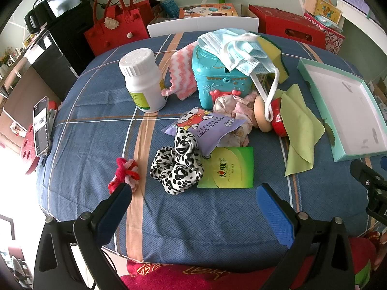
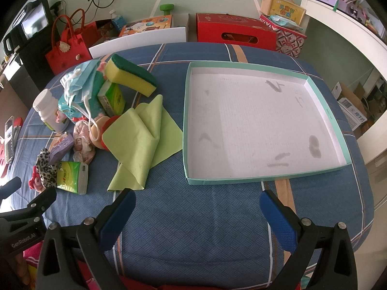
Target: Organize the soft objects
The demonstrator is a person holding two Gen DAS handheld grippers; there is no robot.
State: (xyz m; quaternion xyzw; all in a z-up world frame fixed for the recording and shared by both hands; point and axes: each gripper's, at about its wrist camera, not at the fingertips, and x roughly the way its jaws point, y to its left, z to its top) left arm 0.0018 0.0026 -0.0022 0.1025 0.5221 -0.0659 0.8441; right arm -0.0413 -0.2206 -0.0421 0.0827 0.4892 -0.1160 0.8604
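My left gripper [image 1: 193, 192] is open and empty, just short of a black-and-white spotted scrunchie [image 1: 177, 166] and a green tissue pack [image 1: 227, 168]. A red and pink scrunchie [image 1: 124, 172] lies by its left finger. Behind are a purple baby wipes pack [image 1: 209, 128], a pink crumpled cloth [image 1: 238, 106], a green cloth [image 1: 300, 130], blue face masks [image 1: 235, 49], a yellow sponge [image 1: 273, 55] and a pink-white knitted cloth [image 1: 182, 72]. My right gripper [image 2: 197, 198] is open and empty, before the empty teal-rimmed white tray [image 2: 263, 180], with the green cloth [image 2: 142, 135] to its left.
A white pill bottle [image 1: 142, 79], a teal plastic box [image 1: 217, 79] and a red-lidded jar [image 1: 278, 118] stand among the pile. A phone [image 1: 42, 125] lies at the table's left edge. Red bags and boxes [image 2: 235, 30] stand beyond the far edge.
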